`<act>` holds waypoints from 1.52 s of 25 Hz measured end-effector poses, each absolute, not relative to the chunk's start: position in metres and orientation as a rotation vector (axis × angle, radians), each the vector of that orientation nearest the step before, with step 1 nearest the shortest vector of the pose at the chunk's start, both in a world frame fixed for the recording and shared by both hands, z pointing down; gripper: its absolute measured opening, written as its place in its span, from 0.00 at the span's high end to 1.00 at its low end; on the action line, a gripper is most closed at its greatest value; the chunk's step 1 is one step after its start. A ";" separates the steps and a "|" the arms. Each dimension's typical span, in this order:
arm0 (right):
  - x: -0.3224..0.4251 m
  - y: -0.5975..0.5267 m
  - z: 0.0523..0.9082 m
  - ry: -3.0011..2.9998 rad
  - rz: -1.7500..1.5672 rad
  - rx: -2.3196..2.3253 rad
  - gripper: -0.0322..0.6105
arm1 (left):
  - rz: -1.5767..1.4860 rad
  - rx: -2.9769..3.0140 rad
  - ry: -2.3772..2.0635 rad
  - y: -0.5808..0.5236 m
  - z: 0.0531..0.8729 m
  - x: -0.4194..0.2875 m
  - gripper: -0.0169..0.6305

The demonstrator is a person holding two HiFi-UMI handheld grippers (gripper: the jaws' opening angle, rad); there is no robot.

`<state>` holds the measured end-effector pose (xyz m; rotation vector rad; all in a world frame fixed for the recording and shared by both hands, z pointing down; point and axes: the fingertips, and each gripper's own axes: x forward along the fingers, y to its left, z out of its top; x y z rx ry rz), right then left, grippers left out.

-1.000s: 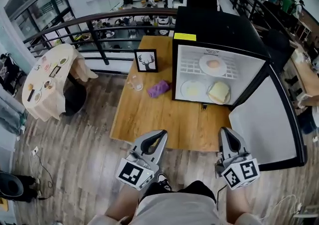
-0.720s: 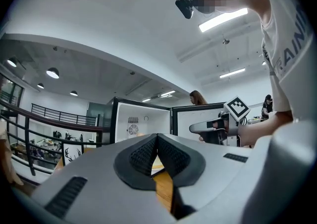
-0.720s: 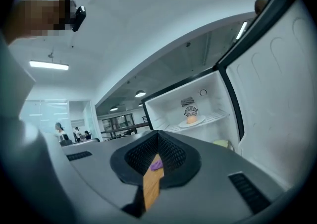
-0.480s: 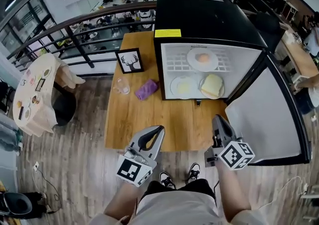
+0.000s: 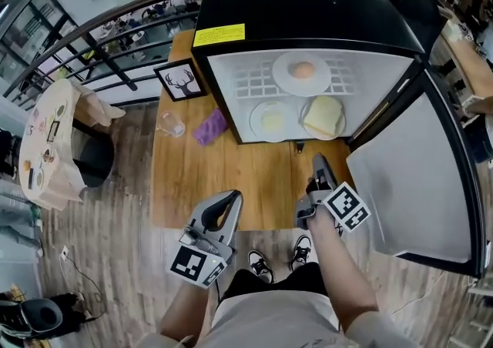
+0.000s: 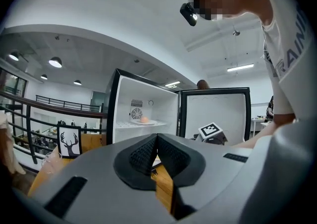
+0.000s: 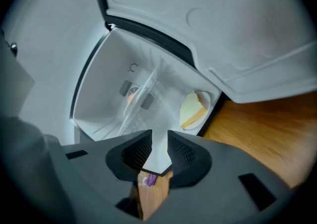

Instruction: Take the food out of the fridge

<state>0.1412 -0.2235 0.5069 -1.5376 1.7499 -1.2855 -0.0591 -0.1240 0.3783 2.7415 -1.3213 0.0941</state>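
A black mini fridge [image 5: 308,8] stands open on the wooden table [image 5: 192,177]. Its upper shelf holds a plate with an orange bun [image 5: 302,71]. Below sit a plate of pale food [image 5: 273,119] and a plate with a sandwich slice [image 5: 323,115], the sandwich slice [image 7: 193,110] also showing ahead in the right gripper view. My right gripper [image 5: 317,163] is rolled on its side just before the fridge mouth; its jaws have just been opening, with nothing between them. My left gripper [image 5: 229,199] hangs at the table's near edge, shut and empty.
The fridge door [image 5: 416,177] is swung wide to the right. Left of the fridge on the table are a deer picture [image 5: 182,80], a glass [image 5: 170,124] and a purple cloth [image 5: 209,127]. A cloth-covered round table [image 5: 54,146] stands further left by the railing.
The right gripper moved forward toward the fridge mouth and rolled onto its side. The view drew closer to the fridge. The left gripper shifted a little lower.
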 end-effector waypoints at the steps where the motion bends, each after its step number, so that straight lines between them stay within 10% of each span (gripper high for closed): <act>1: 0.144 -0.229 0.517 1.694 -1.306 -1.536 0.81 | 0.101 2.733 -1.324 -0.126 0.382 -0.059 0.96; 38: 0.195 -0.313 0.636 1.075 -1.398 -1.511 0.89 | 0.265 2.623 -1.285 -0.154 0.453 -0.075 0.96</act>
